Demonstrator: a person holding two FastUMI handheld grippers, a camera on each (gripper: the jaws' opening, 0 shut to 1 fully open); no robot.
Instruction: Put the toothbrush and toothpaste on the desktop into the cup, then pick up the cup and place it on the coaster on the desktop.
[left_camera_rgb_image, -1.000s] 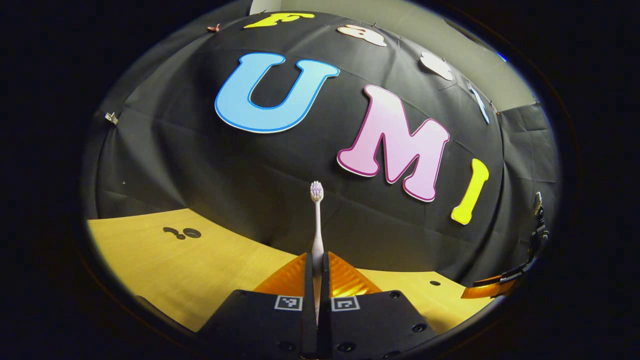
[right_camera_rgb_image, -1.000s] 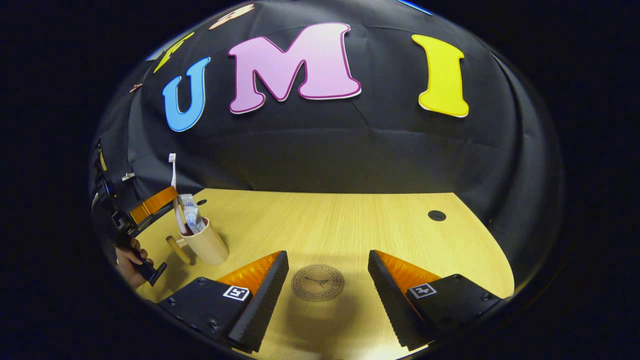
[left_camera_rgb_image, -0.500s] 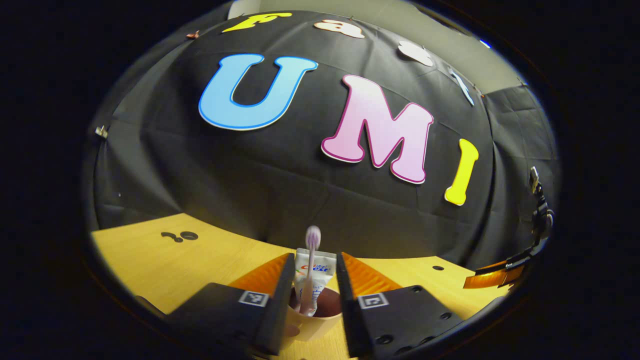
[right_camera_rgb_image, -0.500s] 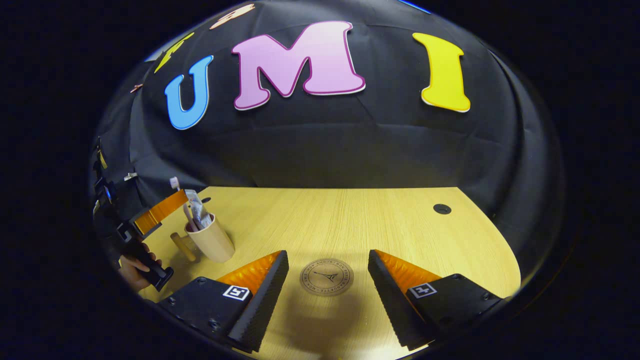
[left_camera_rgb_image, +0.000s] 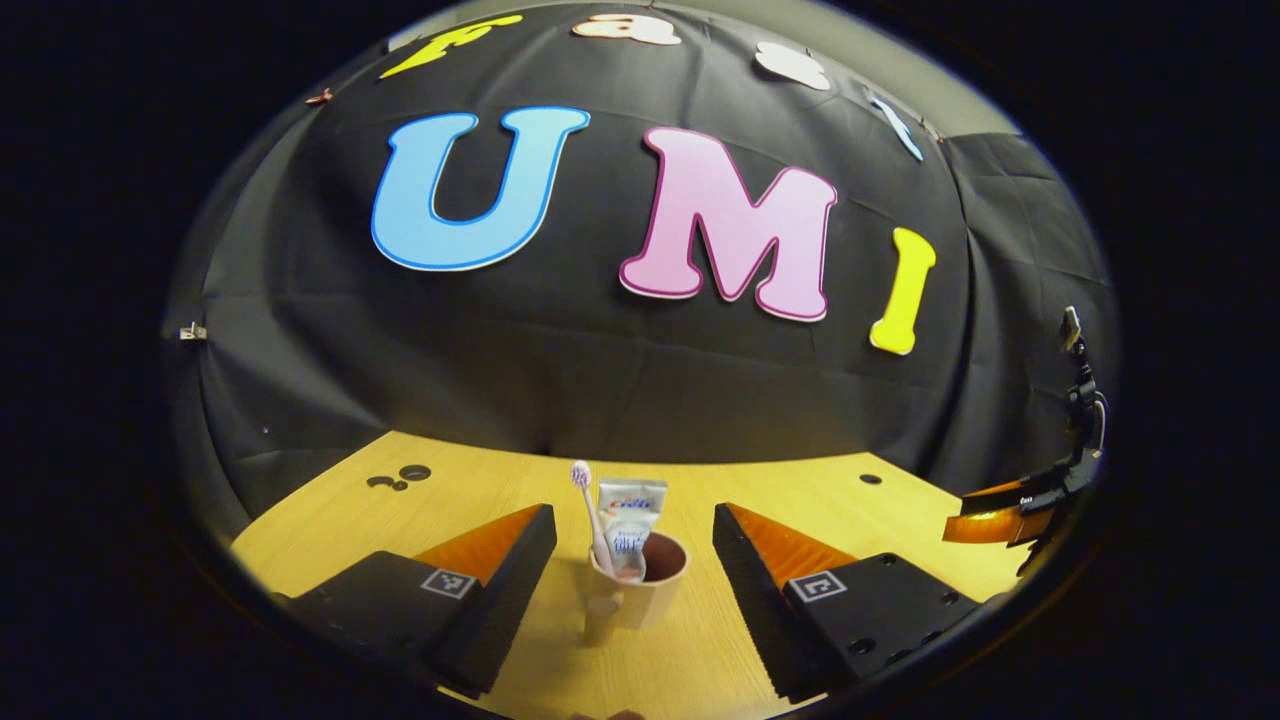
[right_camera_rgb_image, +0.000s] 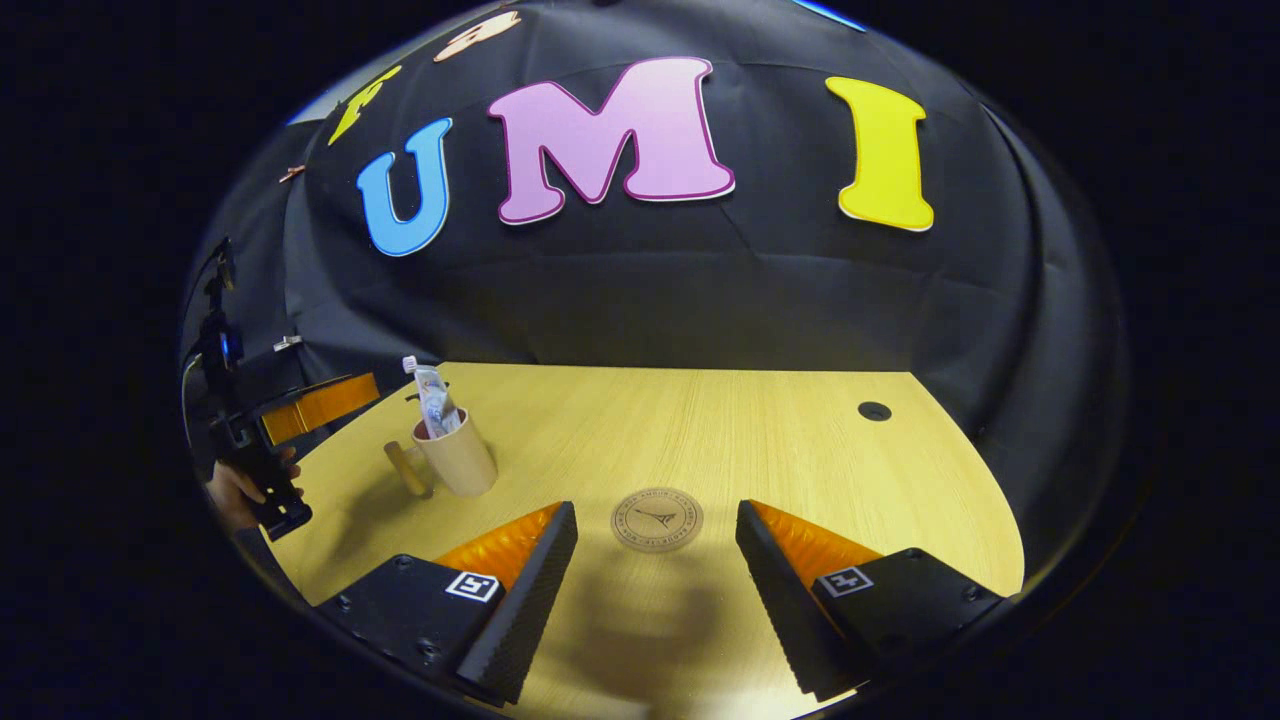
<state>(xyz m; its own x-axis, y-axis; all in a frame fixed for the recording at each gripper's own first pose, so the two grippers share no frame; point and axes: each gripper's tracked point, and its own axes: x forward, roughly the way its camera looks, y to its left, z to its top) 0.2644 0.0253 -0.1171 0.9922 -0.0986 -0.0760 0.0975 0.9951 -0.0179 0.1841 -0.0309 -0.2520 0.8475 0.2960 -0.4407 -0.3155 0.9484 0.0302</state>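
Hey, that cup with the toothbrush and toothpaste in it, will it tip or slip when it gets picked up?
The cup looks rigid and smooth-walled, so a side pinch may slip somewhat. The toothbrush and toothpaste lean above its rim, so tilting would likely shift them and pull it off balance. Its handle may make it twist in a grasp.

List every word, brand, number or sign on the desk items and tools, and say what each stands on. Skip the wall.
Nothing can be read for certain.
Toothpaste tube, standing in the cup: brand print, too small and blurred to quote.
Coaster: a ring of small lettering around a central emblem, too small to read.
Square coded tags: black-and-white patterns, with no words or numbers.
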